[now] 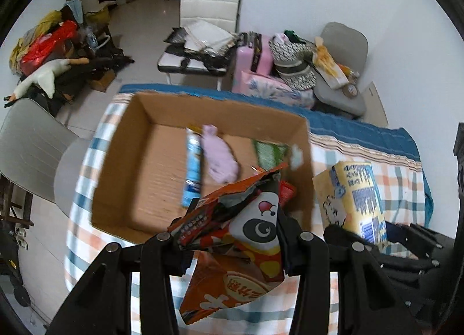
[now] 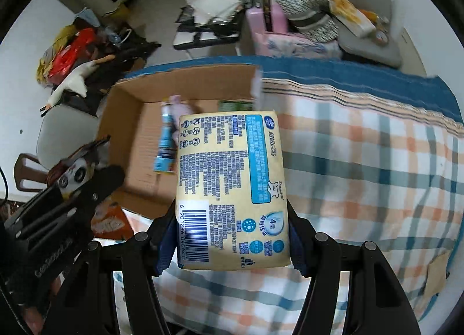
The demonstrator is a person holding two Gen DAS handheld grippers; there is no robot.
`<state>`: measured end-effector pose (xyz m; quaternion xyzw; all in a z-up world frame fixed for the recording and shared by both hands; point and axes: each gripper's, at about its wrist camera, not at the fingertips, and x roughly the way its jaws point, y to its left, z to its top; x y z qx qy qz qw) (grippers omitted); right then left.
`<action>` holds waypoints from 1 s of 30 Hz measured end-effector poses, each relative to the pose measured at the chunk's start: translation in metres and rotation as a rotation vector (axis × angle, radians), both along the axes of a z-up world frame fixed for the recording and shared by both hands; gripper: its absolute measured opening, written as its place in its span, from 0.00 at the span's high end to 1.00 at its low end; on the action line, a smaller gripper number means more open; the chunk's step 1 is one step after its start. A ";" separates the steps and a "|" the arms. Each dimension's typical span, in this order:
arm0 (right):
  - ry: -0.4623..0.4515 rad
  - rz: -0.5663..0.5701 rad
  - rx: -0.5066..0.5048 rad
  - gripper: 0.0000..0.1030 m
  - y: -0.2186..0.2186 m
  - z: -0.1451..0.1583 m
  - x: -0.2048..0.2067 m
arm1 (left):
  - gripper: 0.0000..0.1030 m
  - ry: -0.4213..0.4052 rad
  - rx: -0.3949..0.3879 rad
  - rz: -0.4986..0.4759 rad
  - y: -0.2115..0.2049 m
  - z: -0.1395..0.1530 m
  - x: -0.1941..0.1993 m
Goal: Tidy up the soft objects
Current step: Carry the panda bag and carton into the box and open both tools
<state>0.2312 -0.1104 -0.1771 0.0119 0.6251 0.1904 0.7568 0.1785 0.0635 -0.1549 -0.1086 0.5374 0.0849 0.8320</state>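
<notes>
Left gripper [image 1: 229, 243]: clamps orange snack bag [image 1: 232, 236] over near edge of cardboard box [image 1: 121, 167]; bag hides box's near-right corner.
Right gripper [image 2: 232, 236]: clamps yellow tissue pack [image 2: 232, 190] above plaid bedcover [image 2: 362, 161], just right of box; pack blocks part of box interior.
Box contents blurred: blue tube [image 1: 192, 167], pink soft item [image 1: 221, 158], green packet [image 1: 269, 152].
Left half of box floor bare.

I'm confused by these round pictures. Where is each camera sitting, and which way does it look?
Left wrist: on the left gripper, looking along its fingers at the orange snack bag it holds.
Right wrist: on the right gripper, looking at its yellow tissue pack; the left gripper shows too.
Shared: cardboard box, plaid blanket.
</notes>
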 end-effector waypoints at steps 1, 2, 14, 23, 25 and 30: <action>-0.004 0.003 0.008 0.36 0.013 0.004 -0.003 | 0.60 -0.003 0.008 0.000 0.007 0.001 0.001; -0.008 0.008 0.013 0.36 0.023 0.005 -0.004 | 0.60 -0.006 0.013 0.001 0.014 0.002 0.001; 0.008 -0.002 -0.011 0.36 0.100 -0.012 -0.004 | 0.60 0.088 0.061 -0.011 0.097 -0.041 0.031; 0.074 -0.076 -0.062 0.36 0.118 -0.066 0.013 | 0.59 0.320 -0.031 -0.066 0.124 -0.113 0.064; 0.102 -0.091 -0.058 0.36 0.119 -0.079 0.018 | 0.59 0.373 -0.064 -0.082 0.126 -0.127 0.070; 0.160 -0.113 -0.058 0.36 0.125 -0.103 0.020 | 0.58 0.476 -0.134 -0.095 0.130 -0.150 0.081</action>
